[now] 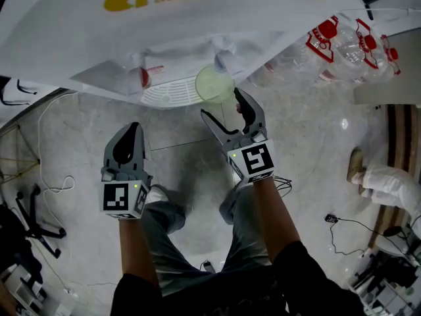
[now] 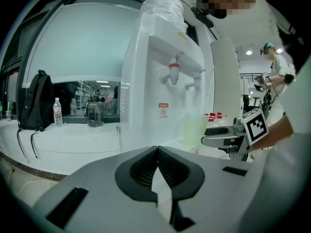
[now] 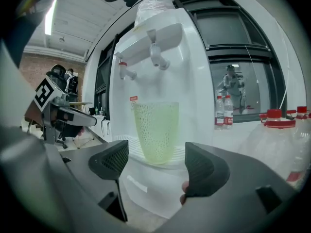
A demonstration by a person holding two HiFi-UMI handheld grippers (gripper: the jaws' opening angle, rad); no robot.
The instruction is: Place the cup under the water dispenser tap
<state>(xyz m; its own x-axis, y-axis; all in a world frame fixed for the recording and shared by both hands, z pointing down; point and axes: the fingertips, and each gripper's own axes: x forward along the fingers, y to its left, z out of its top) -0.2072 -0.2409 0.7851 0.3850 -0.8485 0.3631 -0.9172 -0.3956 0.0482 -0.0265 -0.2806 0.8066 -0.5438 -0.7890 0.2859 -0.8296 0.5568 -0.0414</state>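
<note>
A pale green dotted cup (image 3: 155,132) stands upright on the drip tray (image 3: 133,149) of the white water dispenser (image 3: 180,76), below its right-hand tap (image 3: 158,57); the red tap (image 3: 124,71) is further left. From above, the cup (image 1: 214,84) sits on the tray (image 1: 172,92). My right gripper (image 3: 155,166) is open, its jaws wide apart and just short of the cup, with nothing between them. It also shows in the head view (image 1: 225,107). My left gripper (image 2: 156,168) is shut and empty, held back to the left (image 1: 129,140) of the dispenser.
Large water bottles with red caps (image 1: 348,41) lie to the right of the dispenser. A person in white (image 1: 388,186) crouches at the right edge. Cables (image 1: 49,176) trail over the marble floor. A black backpack (image 2: 34,103) and bottles stand on a counter on the left.
</note>
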